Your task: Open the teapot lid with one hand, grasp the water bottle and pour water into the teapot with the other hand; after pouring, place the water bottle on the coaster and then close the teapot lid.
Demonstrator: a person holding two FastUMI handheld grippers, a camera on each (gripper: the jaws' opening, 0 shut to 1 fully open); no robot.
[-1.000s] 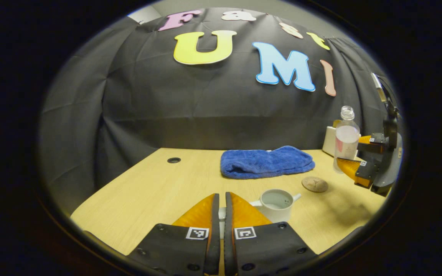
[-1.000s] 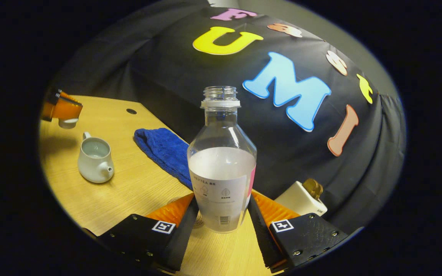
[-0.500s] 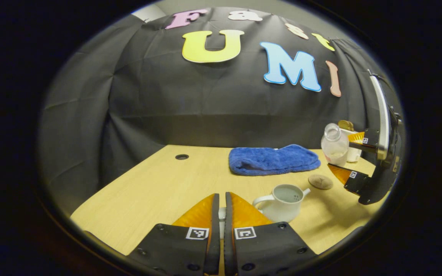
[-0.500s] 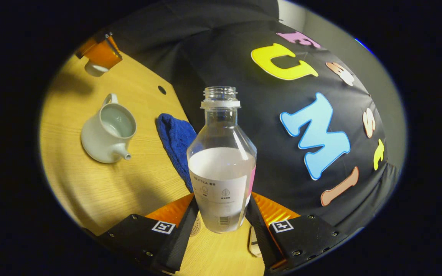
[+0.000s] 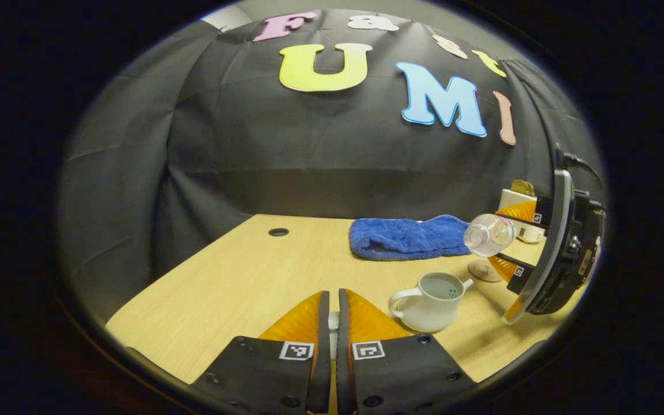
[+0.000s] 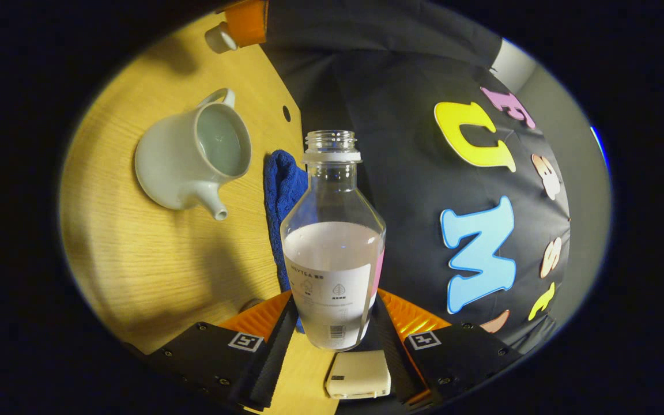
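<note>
Lid (image 5: 334, 324) mostly hidden between left gripper (image 5: 330, 314) fingers in left gripper view; sliver visible. In right gripper view, left gripper (image 6: 238, 26) cut by top edge, lid (image 6: 220, 38) partly seen. Bottle (image 6: 332, 242) base hidden behind right gripper (image 6: 332, 325) fingers; label text too small. Bottle (image 5: 489, 234) body in left gripper view covered by right gripper (image 5: 516, 242). Coaster (image 5: 483, 270) partly hidden behind it. White box (image 6: 358, 374) partly covered by finger. Towel (image 6: 283, 202) part behind bottle. Water stream: cannot tell.
</note>
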